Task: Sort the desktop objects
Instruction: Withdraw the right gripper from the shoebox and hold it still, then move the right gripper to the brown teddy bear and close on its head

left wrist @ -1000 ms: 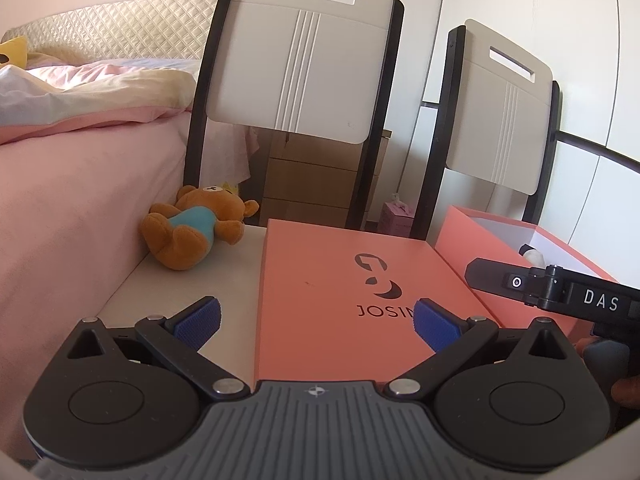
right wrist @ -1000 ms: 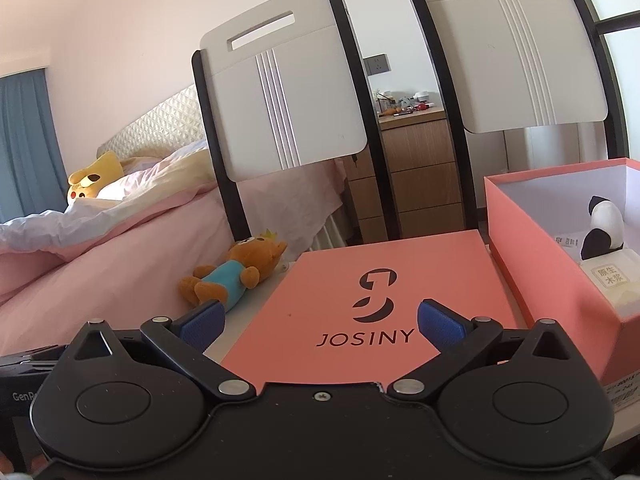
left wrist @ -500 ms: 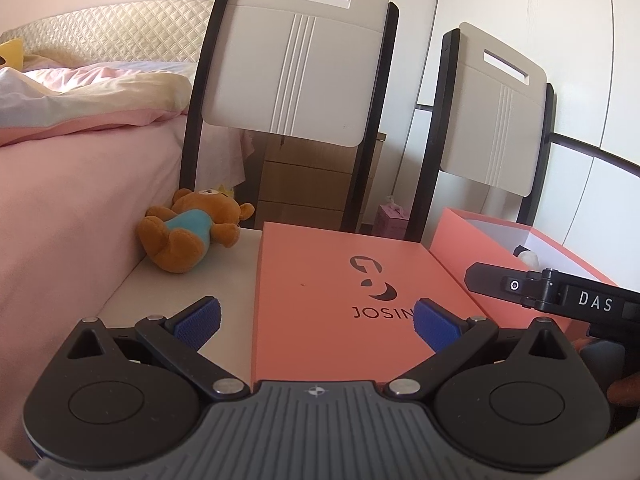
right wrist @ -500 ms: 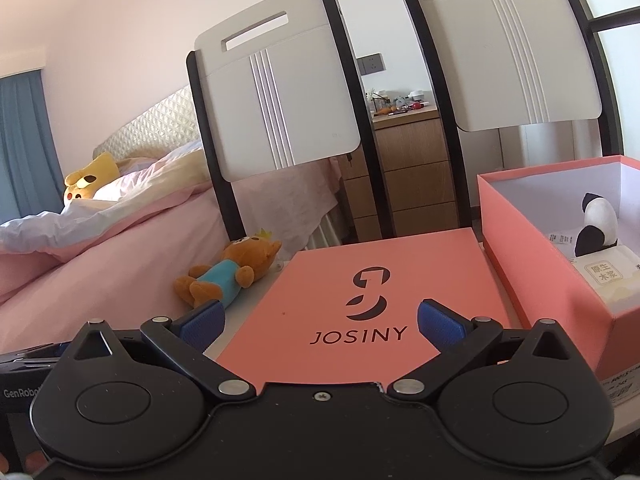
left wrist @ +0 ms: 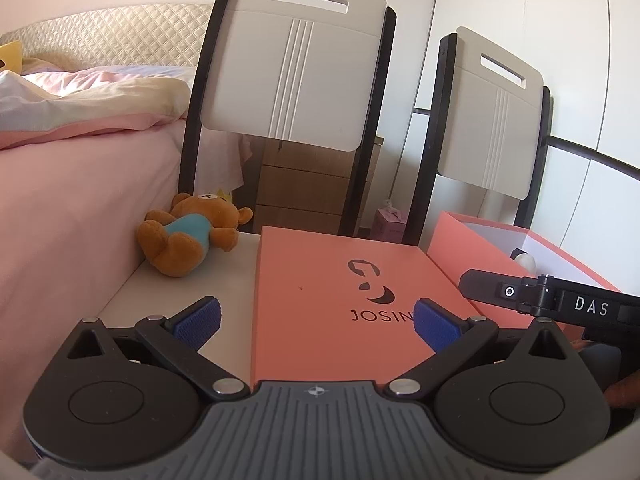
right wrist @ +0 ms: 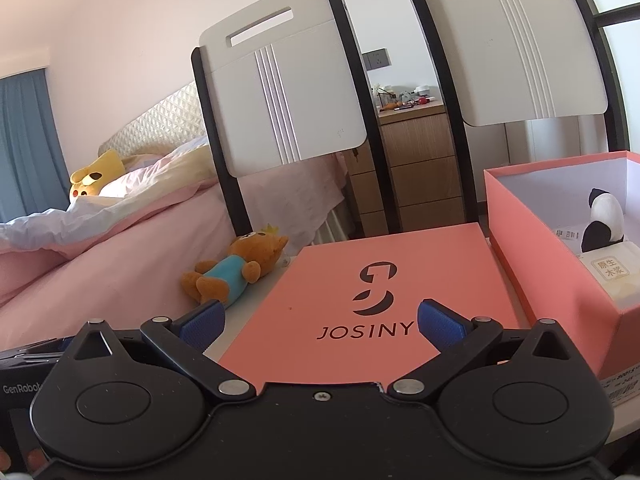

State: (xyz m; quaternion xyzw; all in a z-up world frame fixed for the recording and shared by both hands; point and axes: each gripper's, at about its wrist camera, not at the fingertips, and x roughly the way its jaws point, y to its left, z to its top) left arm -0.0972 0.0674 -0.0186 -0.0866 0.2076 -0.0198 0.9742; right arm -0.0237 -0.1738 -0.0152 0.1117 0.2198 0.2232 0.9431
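A brown teddy bear in a blue shirt (left wrist: 192, 236) (right wrist: 236, 270) lies on the white table at the far left. A flat coral JOSINY lid (left wrist: 340, 296) (right wrist: 380, 296) lies in the middle. An open coral box (right wrist: 540, 248) (left wrist: 472, 236) stands at the right and holds a panda toy (right wrist: 604, 220) and a tissue pack (right wrist: 612, 276). My left gripper (left wrist: 316, 322) is open and empty over the lid's near edge. My right gripper (right wrist: 320, 326) is open and empty, also over the lid's near part.
Two white chair backs (left wrist: 296, 68) (right wrist: 520, 40) stand behind the table. A pink bed (left wrist: 68, 184) borders the table's left side. A wooden drawer unit (right wrist: 416, 168) stands behind the chairs. The right gripper's body (left wrist: 560, 300) shows at the left view's right.
Both grippers have shifted slightly; the scene sits a little lower and further left in the views. Both stay open and empty. No object has moved.
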